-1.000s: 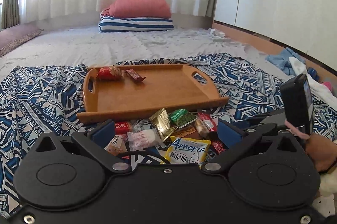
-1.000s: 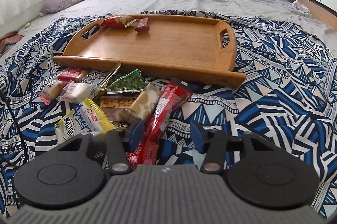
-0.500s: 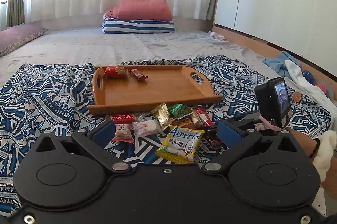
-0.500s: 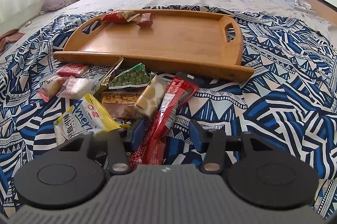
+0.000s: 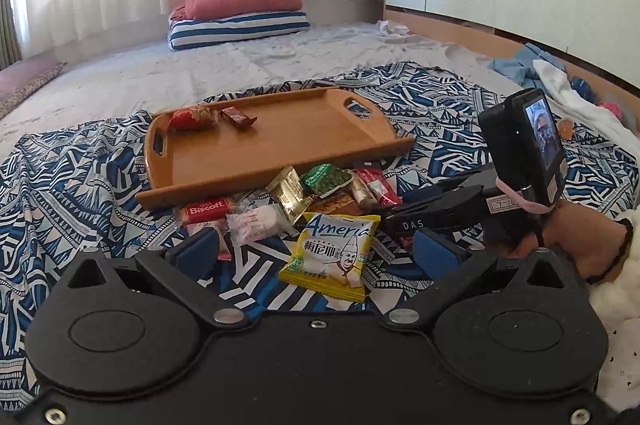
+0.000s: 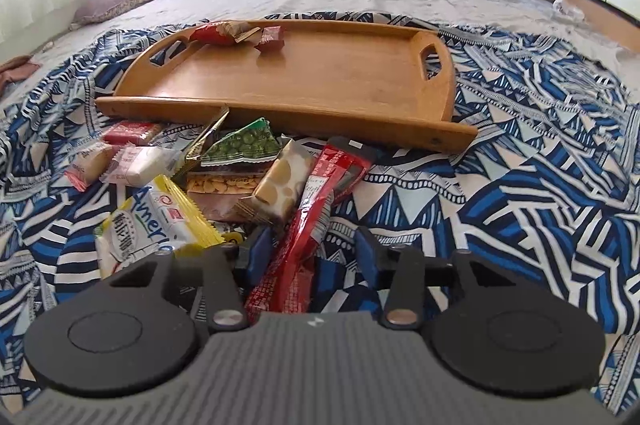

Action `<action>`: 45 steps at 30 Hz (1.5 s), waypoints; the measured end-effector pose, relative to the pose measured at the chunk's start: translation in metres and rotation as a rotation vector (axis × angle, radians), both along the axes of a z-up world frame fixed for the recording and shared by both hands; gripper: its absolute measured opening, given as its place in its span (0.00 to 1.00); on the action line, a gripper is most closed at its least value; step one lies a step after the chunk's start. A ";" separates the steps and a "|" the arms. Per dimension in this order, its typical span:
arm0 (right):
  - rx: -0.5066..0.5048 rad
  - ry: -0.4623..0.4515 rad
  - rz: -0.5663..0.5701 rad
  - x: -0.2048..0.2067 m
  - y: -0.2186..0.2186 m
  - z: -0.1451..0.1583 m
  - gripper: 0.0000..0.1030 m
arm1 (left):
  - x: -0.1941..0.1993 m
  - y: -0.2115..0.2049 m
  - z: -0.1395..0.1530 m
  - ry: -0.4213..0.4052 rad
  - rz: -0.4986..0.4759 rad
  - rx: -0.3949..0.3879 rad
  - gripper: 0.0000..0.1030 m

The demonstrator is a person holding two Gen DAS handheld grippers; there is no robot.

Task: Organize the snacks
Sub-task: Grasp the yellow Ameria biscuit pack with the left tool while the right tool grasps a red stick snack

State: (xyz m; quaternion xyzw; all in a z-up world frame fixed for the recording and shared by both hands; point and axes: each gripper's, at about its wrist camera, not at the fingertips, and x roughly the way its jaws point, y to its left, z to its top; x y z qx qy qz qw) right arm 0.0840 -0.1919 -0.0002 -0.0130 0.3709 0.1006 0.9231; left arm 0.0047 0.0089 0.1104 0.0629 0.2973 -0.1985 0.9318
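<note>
Two snacks point(image 6: 236, 35) lie at the wooden tray's point(image 6: 340, 85) upper left; the pile point(image 6: 224, 177) waits below it. The right gripper point(image 6: 308, 245) is closing around a red packet point(image 6: 308, 221); the left gripper point(image 5: 316, 249) hovers spread.

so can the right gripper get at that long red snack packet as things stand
Probably yes. The long red packet already lies between the closing jaws of the right gripper, on top of the pile with nothing over it. The pads don't look pressed on it yet.

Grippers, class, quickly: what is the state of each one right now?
Left gripper: open, holding nothing.
Right gripper: jaws closing around the long red snack packet, not yet gripping it.
</note>
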 end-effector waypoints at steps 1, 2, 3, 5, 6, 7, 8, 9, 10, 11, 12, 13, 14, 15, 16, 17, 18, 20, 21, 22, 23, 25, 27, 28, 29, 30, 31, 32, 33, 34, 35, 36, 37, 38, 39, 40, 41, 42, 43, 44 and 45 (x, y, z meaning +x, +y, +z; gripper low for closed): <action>-0.009 -0.004 -0.005 0.000 0.001 0.000 0.48 | 0.005 -0.003 -0.003 0.010 -0.008 0.001 1.00; -0.017 -0.008 -0.012 0.001 0.001 0.000 0.44 | 0.011 -0.006 -0.006 0.022 -0.018 0.006 1.00; -0.024 -0.012 -0.022 0.001 0.000 -0.001 0.35 | 0.016 -0.009 -0.010 0.035 -0.026 0.014 1.00; -0.012 -0.013 -0.029 0.002 -0.004 -0.001 0.31 | 0.026 -0.015 -0.018 0.055 -0.048 0.026 1.00; 0.007 -0.010 -0.030 0.002 -0.008 -0.001 0.27 | 0.031 -0.017 -0.022 0.070 -0.062 0.032 1.00; 0.019 -0.009 -0.032 0.002 -0.011 0.000 0.25 | 0.036 -0.019 -0.026 0.087 -0.069 0.041 1.00; 0.024 -0.010 -0.034 0.002 -0.013 0.000 0.25 | 0.041 -0.021 -0.030 0.101 -0.074 0.051 1.00; 0.025 -0.012 -0.036 0.001 -0.015 0.000 0.25 | 0.045 -0.023 -0.033 0.112 -0.080 0.063 1.00; 0.025 -0.014 -0.040 0.000 -0.016 0.001 0.25 | 0.051 -0.026 -0.038 0.127 -0.085 0.080 1.00; 0.027 -0.016 -0.042 -0.001 -0.018 0.001 0.25 | 0.055 -0.027 -0.041 0.140 -0.087 0.093 1.00; 0.032 -0.016 -0.045 -0.001 -0.019 0.000 0.25 | 0.060 -0.029 -0.045 0.153 -0.089 0.103 1.00; 0.038 -0.017 -0.050 -0.002 -0.021 0.000 0.25 | 0.064 -0.031 -0.048 0.166 -0.091 0.118 1.00; 0.043 -0.018 -0.053 -0.003 -0.023 -0.001 0.25 | 0.068 -0.033 -0.052 0.172 -0.096 0.136 1.00; 0.046 -0.020 -0.057 -0.004 -0.024 -0.001 0.25 | 0.071 -0.035 -0.054 0.174 -0.099 0.155 1.00; 0.047 -0.022 -0.060 -0.004 -0.025 -0.002 0.25 | 0.074 -0.038 -0.057 0.173 -0.099 0.178 1.00; 0.047 -0.025 -0.062 -0.005 -0.025 -0.002 0.25 | 0.077 -0.040 -0.059 0.172 -0.099 0.193 1.00; 0.045 -0.027 -0.064 -0.006 -0.025 -0.002 0.25 | 0.079 -0.041 -0.061 0.174 -0.100 0.201 1.00; 0.050 -0.030 -0.069 -0.006 -0.026 -0.003 0.25 | 0.085 -0.044 -0.064 0.184 -0.094 0.203 1.00; 0.055 -0.031 -0.071 -0.007 -0.027 -0.004 0.25 | 0.088 -0.044 -0.065 0.190 -0.091 0.202 1.00; 0.060 -0.031 -0.072 -0.007 -0.028 -0.004 0.25 | 0.090 -0.045 -0.065 0.191 -0.090 0.202 1.00; 0.064 -0.031 -0.074 -0.007 -0.028 -0.004 0.25 | 0.091 -0.046 -0.066 0.188 -0.092 0.204 1.00; 0.067 -0.032 -0.076 -0.007 -0.028 -0.004 0.26 | 0.092 -0.048 -0.066 0.183 -0.101 0.210 0.99; 0.063 -0.034 -0.075 -0.007 -0.028 -0.004 0.26 | 0.092 -0.048 -0.066 0.177 -0.111 0.210 0.96; 0.060 -0.035 -0.074 -0.007 -0.027 -0.004 0.26 | 0.093 -0.049 -0.066 0.179 -0.116 0.209 0.93; 0.058 -0.035 -0.073 -0.007 -0.027 -0.004 0.26 | 0.094 -0.049 -0.067 0.182 -0.118 0.211 0.89; 0.058 -0.034 -0.073 -0.007 -0.027 -0.004 0.26 | 0.095 -0.049 -0.067 0.184 -0.119 0.213 0.87; 0.058 -0.035 -0.073 -0.007 -0.027 -0.004 0.26 | 0.095 -0.049 -0.068 0.185 -0.118 0.214 0.85; 0.058 -0.035 -0.073 -0.007 -0.027 -0.004 0.26 | 0.096 -0.049 -0.069 0.183 -0.113 0.213 0.83; 0.059 -0.035 -0.074 -0.007 -0.027 -0.004 0.26 | 0.096 -0.049 -0.069 0.180 -0.106 0.213 0.83; 0.060 -0.036 -0.075 -0.007 -0.027 -0.004 0.26 | 0.097 -0.049 -0.070 0.180 -0.102 0.213 0.81; 0.060 -0.037 -0.076 -0.007 -0.027 -0.004 0.26 | 0.097 -0.048 -0.070 0.180 -0.100 0.212 0.80; 0.059 -0.038 -0.077 -0.008 -0.027 -0.004 0.26 | 0.097 -0.049 -0.070 0.180 -0.102 0.210 0.79; 0.056 -0.039 -0.077 -0.008 -0.026 -0.004 0.26 | 0.097 -0.049 -0.071 0.178 -0.106 0.212 0.78; 0.054 -0.040 -0.078 -0.008 -0.026 -0.004 0.26 | 0.097 -0.050 -0.071 0.175 -0.111 0.215 0.76; 0.052 -0.042 -0.079 -0.008 -0.026 -0.004 0.26 | 0.096 -0.051 -0.072 0.172 -0.115 0.219 0.74; 0.050 -0.043 -0.080 -0.009 -0.025 -0.004 0.26 | 0.096 -0.051 -0.073 0.169 -0.115 0.221 0.71; 0.049 -0.044 -0.081 -0.009 -0.025 -0.004 0.26 | 0.096 -0.051 -0.073 0.168 -0.108 0.215 0.69; 0.048 -0.044 -0.081 -0.009 -0.025 -0.004 0.26 | 0.096 -0.050 -0.072 0.165 -0.098 0.204 0.66; 0.046 -0.044 -0.080 -0.010 -0.025 -0.004 0.26 | 0.096 -0.049 -0.071 0.160 -0.094 0.193 0.60; 0.047 -0.042 -0.080 -0.011 -0.025 -0.003 0.25 | 0.095 -0.048 -0.069 0.157 -0.094 0.178 0.55; 0.052 -0.040 -0.080 -0.012 -0.026 -0.002 0.26 | 0.095 -0.046 -0.067 0.152 -0.092 0.162 0.55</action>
